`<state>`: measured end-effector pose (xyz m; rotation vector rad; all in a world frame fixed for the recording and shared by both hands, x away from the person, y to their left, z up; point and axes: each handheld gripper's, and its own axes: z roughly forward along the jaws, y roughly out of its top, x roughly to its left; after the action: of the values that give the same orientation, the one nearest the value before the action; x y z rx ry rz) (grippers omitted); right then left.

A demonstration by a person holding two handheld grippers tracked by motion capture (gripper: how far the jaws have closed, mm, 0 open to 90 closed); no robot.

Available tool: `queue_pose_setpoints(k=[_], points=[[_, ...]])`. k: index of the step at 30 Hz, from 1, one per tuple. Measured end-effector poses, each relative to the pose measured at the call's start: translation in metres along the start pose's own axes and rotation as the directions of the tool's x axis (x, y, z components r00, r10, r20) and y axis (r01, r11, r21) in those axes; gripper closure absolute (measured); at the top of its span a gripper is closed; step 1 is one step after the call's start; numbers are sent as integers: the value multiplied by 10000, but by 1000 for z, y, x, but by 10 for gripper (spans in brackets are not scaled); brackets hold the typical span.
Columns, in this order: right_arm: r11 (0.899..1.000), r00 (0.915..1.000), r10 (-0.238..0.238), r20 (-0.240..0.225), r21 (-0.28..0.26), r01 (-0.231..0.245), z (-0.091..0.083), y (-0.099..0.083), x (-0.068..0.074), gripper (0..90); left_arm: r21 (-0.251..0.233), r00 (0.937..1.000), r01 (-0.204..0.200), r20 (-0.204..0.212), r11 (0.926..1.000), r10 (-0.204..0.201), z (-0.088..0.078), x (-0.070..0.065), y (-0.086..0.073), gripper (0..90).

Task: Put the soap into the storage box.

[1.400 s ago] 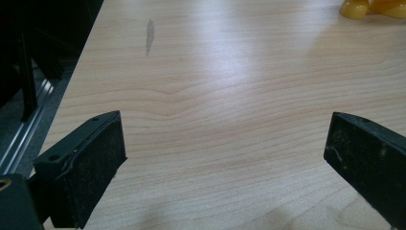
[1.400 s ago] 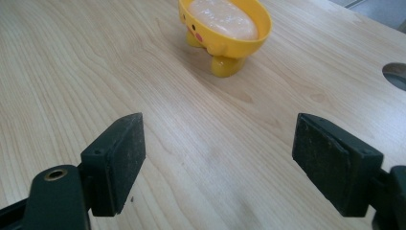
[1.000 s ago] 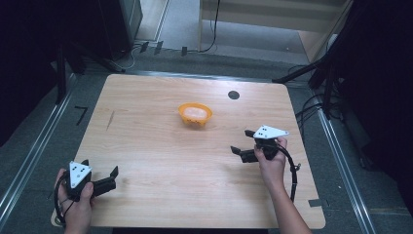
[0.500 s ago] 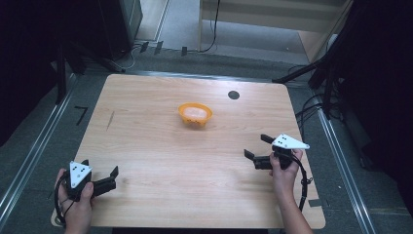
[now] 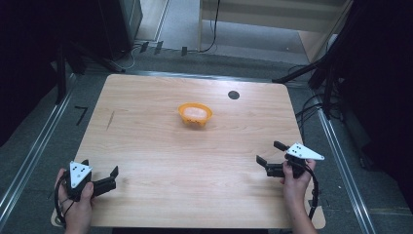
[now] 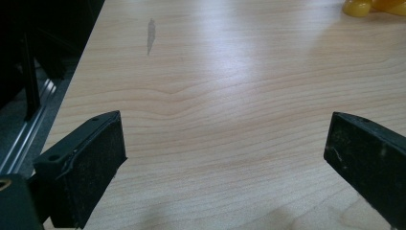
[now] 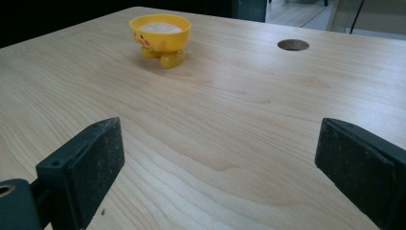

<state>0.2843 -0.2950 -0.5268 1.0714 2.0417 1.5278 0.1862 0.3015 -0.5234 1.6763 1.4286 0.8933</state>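
Resting near the table's point(image 5: 146, 122) near corners, left gripper point(image 5: 108, 178) at seven o'clock and right gripper point(image 5: 269, 157) at four o'clock both gape wide and empty — the right's jaws have just been opening — probably readying for the yellow bowl point(image 5: 195, 113), which stands alone toward twelve.

A pale wood-grain table point(image 5: 160, 146) with rounded corners filled the middle of the high view. Toward one o'clock a round dark hole point(image 5: 234, 95) was set in its top, and toward nine o'clock a short grey smudge point(image 5: 111, 120) marked the wood. Grey floor point(image 5: 39, 161) surrounded it, with metal rails point(image 5: 29, 156) running along the three and nine o'clock sides. At twelve o'clock stood a light wooden cabinet point(image 5: 272, 22), with cables point(image 5: 146, 48) lying on the floor before it. Black stands and drapes point(image 5: 375, 73) darkened the two and ten o'clock corners. Overhead light left a soft sheen on the wood.
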Motion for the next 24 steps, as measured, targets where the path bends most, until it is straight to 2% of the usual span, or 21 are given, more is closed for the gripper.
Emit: queue_pose_setpoints(k=[9,17,24], points=[[9989,9988,431,248,-186,-426,-18,-14,-10,31,19,10000,-5,-10,10000,5,0,0,0,7],[9992,9976,392,564,-5,-393,-35,-24,-17,24,16,10000,-53,7,10000,53,0,0,0,7],[9977,9949,676,745,-38,-675,-53,-37,-23,22,19,10000,-52,7,10000,52,0,-1,0,7]])
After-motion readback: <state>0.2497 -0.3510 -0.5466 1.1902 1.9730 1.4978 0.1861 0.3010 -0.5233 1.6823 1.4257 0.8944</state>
